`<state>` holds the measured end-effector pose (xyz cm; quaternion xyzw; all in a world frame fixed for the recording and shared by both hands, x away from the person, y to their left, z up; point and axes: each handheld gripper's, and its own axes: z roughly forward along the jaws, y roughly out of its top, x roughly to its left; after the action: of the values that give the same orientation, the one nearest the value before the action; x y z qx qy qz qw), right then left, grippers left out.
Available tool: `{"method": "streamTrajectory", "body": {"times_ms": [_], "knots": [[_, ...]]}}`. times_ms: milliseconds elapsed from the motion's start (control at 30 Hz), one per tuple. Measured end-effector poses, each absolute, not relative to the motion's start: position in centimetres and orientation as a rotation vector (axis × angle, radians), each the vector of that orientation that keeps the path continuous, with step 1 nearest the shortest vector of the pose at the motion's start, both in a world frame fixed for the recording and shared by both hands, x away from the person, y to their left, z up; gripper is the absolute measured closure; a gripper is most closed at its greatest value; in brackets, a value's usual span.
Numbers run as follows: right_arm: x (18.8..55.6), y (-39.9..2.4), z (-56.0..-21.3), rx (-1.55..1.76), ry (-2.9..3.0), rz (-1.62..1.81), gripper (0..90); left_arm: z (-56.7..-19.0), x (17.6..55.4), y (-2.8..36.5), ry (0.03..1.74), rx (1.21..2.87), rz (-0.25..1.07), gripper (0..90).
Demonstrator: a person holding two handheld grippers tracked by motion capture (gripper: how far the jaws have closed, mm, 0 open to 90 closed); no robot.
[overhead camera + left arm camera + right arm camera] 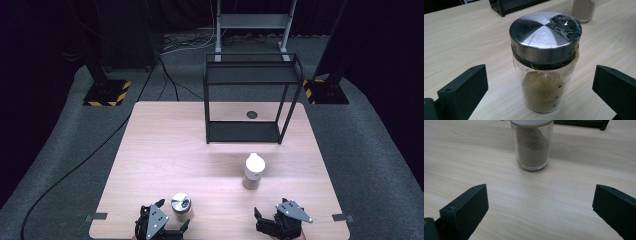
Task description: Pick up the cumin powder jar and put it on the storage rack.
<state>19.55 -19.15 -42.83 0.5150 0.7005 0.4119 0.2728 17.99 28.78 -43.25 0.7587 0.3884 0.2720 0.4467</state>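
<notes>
- Between the left gripper's (169,221) wide-open fingers (464,92) stands the steel-lidded jar (545,60), upright on the worktop (175,150), untouched.
- Right gripper (267,220), open too (empty), faces the white-capped jar (532,145) farther ahead.

Both grippers are matte black: the left gripper (171,219) and the right gripper (266,218) each carry a grey three-cornered plate dotted with small dark screws, and their blocky, flat-faced fingers (464,92) show small round holes
</notes>
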Motion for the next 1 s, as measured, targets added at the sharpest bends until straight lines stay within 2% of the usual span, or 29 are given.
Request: {"method": "streamTrajectory", "body": {"times_ms": [400,1000], "knots": [[19.9,-19.0,-43.1,1.389,1.903,1.113,0.0,-44.1,18.2,28.1,0.992,1.879,0.68,0.0],[20.3,-18.8,-43.4,1.389,1.93,1.107,0.0,-45.2,20.4,27.3,0.993,1.901,0.647,0.0]]}}
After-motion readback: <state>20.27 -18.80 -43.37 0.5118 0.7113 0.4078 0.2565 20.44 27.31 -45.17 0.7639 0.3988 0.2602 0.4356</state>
